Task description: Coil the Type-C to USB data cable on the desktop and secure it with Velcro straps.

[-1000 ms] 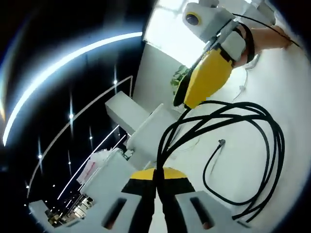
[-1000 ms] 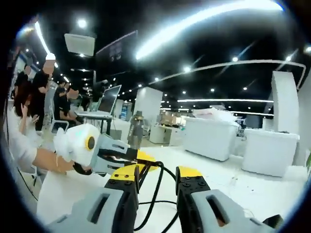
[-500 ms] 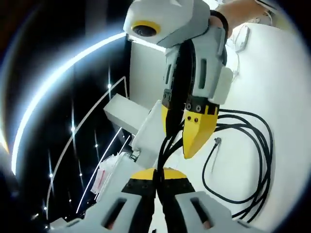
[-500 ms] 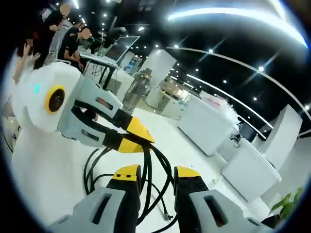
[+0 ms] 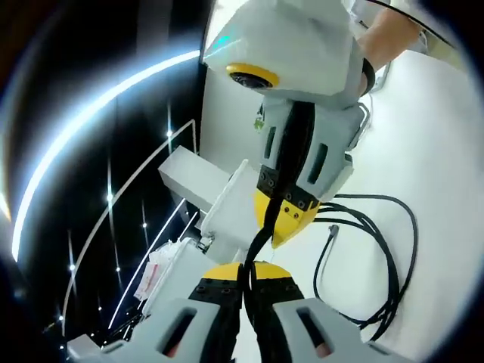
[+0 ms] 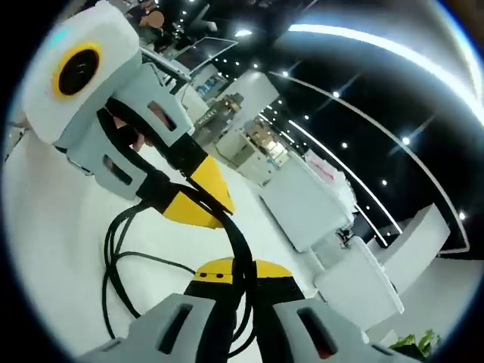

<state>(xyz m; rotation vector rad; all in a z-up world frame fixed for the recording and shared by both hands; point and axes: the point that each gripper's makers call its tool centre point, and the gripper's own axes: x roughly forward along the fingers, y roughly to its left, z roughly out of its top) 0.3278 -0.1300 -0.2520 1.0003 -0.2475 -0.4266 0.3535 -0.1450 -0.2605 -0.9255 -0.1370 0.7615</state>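
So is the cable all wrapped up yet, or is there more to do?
Partly. The black cable already lies in several loops on the white desk. Both the left gripper and right gripper are pinching the gathered strands together. I can't see a strap around the bundle, so the fastening looks left to do.

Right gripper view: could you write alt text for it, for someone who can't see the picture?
Two handheld grippers meet over a white desktop, both pinching the same bundle of black cable: the right gripper rises from the bottom with yellow-tipped jaws closed on it, and the left gripper reaches in from the upper left. Cable loops trail on the desktop; a dim hall with ceiling lights lies behind.
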